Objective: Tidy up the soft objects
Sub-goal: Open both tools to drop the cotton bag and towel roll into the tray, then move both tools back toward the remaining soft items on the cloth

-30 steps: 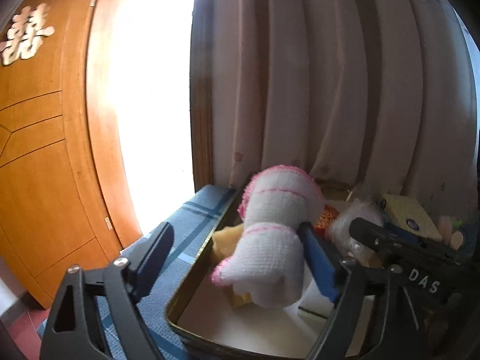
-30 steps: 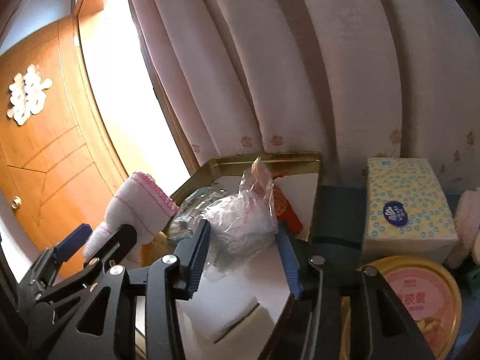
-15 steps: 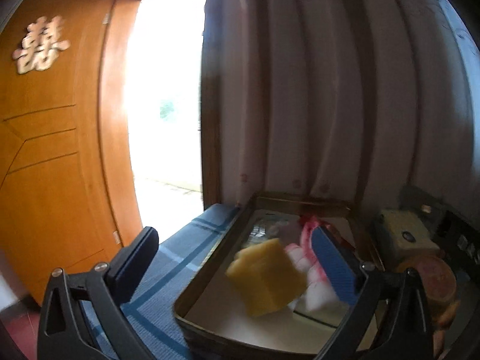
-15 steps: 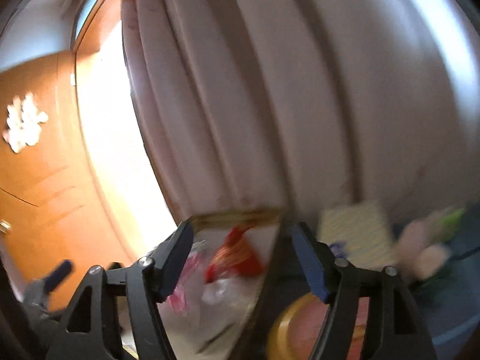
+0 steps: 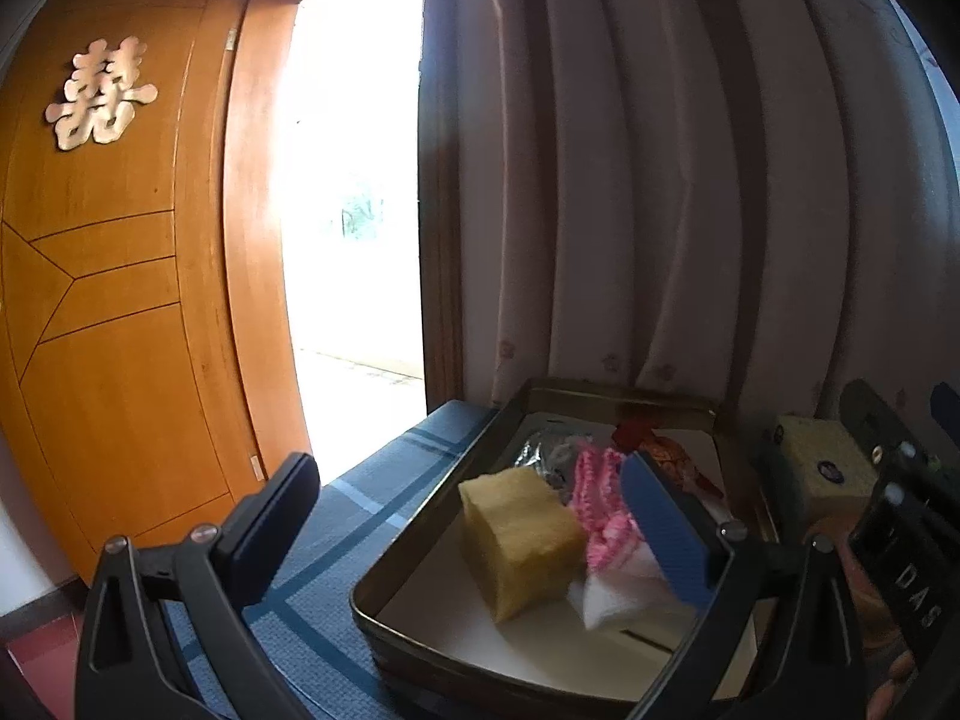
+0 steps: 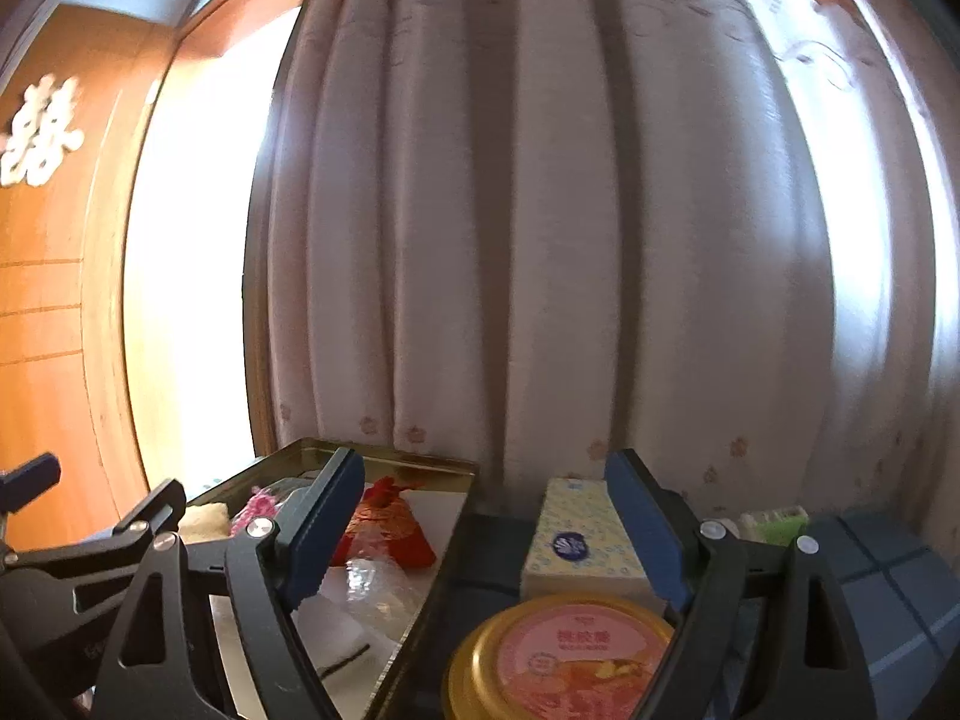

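A gold metal tray (image 5: pixel 420 531) (image 6: pixel 420 468) holds a yellow sponge (image 5: pixel 519 540), a white cloth with pink trim (image 5: pixel 606 534), a red pouch (image 6: pixel 384 525) (image 5: pixel 666 453) and a clear plastic bag (image 6: pixel 375 585). My left gripper (image 5: pixel 474 522) is open and empty, hovering over the tray's near left side. My right gripper (image 6: pixel 483 531) is open and empty, above the tray's right rim and the gold-lidded tin (image 6: pixel 558 657).
A yellow tissue pack (image 6: pixel 582 540) (image 5: pixel 825 465) stands right of the tray on the blue checked cloth (image 5: pixel 360 492). Something pale green (image 6: pixel 774 522) lies further right. Pink curtains (image 6: pixel 540 240) hang close behind. A wooden door (image 5: pixel 114 276) and a bright doorway are to the left.
My left gripper let go of the white and pink cloth, which now lies in the tray. My right gripper released the plastic bag, opened wide and swung right.
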Demonstrator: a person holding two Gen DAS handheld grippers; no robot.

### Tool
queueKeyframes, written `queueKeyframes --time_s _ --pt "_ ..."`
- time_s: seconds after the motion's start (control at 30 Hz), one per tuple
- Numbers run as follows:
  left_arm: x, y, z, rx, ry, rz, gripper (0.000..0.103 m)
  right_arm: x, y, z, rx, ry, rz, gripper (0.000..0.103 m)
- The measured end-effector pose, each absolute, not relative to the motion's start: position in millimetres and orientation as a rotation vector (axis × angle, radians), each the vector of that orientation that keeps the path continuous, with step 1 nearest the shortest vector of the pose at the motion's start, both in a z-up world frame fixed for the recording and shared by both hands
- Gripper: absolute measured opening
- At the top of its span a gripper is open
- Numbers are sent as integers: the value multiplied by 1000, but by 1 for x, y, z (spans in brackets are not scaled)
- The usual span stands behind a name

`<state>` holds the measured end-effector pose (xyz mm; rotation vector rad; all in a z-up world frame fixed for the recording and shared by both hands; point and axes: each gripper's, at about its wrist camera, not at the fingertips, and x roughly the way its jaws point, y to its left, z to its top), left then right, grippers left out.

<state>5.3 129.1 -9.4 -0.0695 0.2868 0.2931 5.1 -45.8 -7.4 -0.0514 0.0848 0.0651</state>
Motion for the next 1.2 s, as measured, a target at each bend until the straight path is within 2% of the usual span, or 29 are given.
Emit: queueKeyframes --time_s 0.8,1.2 --pt "-15 77 -7 -42 273 136 102 -21 -109 -9 2 97 -79 85" --pt "-24 39 -5 -12 263 27 102 -35 -205 -10 51 127 -270 85"
